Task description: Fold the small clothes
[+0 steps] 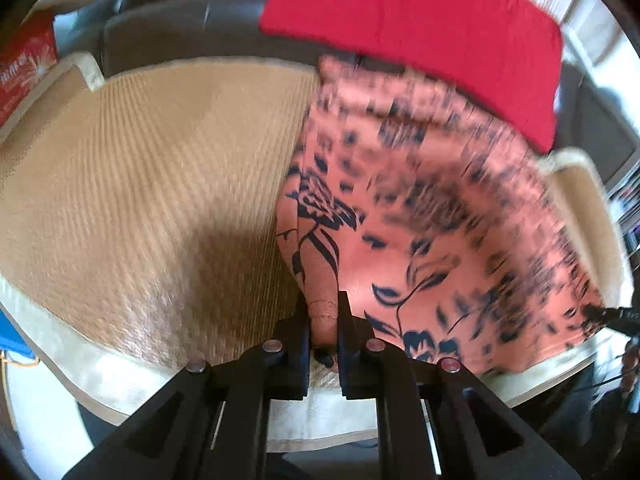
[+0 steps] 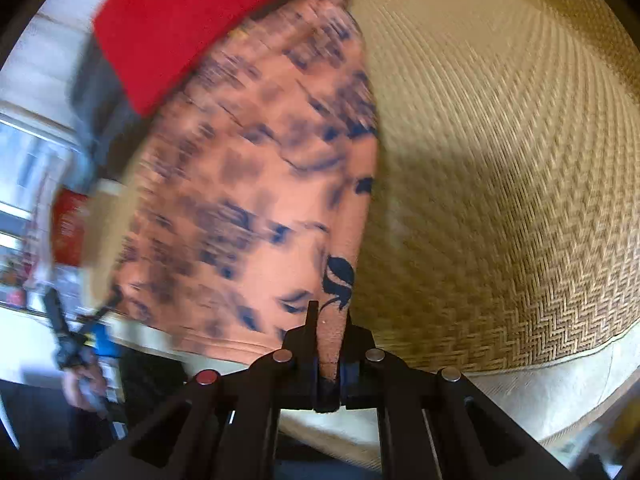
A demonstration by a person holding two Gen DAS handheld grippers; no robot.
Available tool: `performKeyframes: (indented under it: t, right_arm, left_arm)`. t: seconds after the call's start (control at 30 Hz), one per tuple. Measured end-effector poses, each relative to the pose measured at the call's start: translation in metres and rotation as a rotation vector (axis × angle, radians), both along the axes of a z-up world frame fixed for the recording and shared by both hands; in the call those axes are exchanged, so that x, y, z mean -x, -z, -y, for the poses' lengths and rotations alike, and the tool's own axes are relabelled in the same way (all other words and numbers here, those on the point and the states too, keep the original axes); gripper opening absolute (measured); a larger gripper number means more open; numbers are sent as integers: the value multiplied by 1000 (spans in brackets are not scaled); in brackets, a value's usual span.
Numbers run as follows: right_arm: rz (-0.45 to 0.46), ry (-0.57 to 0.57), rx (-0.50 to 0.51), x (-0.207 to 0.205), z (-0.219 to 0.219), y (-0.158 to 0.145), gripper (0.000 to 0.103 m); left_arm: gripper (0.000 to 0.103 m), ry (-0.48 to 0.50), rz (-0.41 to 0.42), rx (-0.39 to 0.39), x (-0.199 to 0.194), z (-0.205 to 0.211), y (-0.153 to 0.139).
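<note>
An orange garment with a dark floral print (image 1: pixel 420 216) lies on a woven straw mat (image 1: pixel 152 184). My left gripper (image 1: pixel 324 312) is shut on a bunched corner of the garment at its near left edge. My right gripper (image 2: pixel 328 320) is shut on another near corner of the same garment (image 2: pixel 256 184), at the cloth's right edge in that view, above the mat (image 2: pixel 500 160). The other gripper shows small at the garment's far corner in each view, in the left wrist view (image 1: pixel 616 314) and in the right wrist view (image 2: pixel 68 332). The cloth is blurred by motion.
A red cloth (image 1: pixel 416 32) lies at the far end, over the garment's far edge, and shows in the right wrist view (image 2: pixel 188 24). A dark sofa (image 1: pixel 180 28) stands behind the mat. A red box (image 1: pixel 24 72) sits at the far left. The mat has a pale border (image 1: pixel 100 364).
</note>
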State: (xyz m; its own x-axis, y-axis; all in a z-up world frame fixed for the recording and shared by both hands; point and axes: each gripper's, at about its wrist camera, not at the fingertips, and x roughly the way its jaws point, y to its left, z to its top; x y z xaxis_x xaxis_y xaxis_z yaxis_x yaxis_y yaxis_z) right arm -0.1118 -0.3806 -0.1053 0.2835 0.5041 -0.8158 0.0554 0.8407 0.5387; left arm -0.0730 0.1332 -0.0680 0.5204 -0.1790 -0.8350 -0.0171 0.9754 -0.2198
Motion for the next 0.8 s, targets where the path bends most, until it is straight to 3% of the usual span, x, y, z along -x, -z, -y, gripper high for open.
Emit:
performKeyframes:
  t: [0.1, 0.2, 0.27, 0.33, 0.43, 0.53, 0.6, 0.63, 0.67, 0.7, 0.77, 0.8]
  right_arm:
    - [54, 7, -82, -10, 7, -21, 7]
    - [-22, 22, -96, -27, 11, 11, 7]
    - [-80, 26, -124, -35, 9, 31, 7]
    - [-63, 21, -155, -46, 9, 24, 7]
    - [56, 24, -208, -89, 19, -24, 7]
    - [208, 36, -257, -149, 29, -71, 7]
    - [332, 125, -276, -203, 41, -100, 12]
    - [372, 166, -283, -223, 47, -106, 20]
    - [409, 186, -256, -253, 51, -105, 60]
    - [405, 207, -214, -268, 52, -100, 100]
    - [375, 341, -66, -280, 56, -77, 101]
    - [354, 354, -70, -276, 57, -64, 99]
  left_arm:
    - [11, -3, 4, 56, -11, -7, -8]
    - [11, -2, -139, 51, -28, -9, 32]
    - [11, 31, -170, 21, -37, -5, 40]
    - [11, 67, -118, 8, -54, -2, 18]
    - [11, 106, 29, 27, -102, -4, -36]
    - [13, 114, 242, 15, -171, 3, -96]
    - [27, 91, 343, -16, -214, 10, -114]
    - [63, 64, 354, -49, -234, 12, -115]
    - [98, 7, 350, -94, -255, 14, -109]
    - [103, -40, 351, -137, -269, 13, -99]
    - [102, -94, 291, -217, -281, 6, -69]
    - [102, -103, 244, -221, -277, -1, -51]
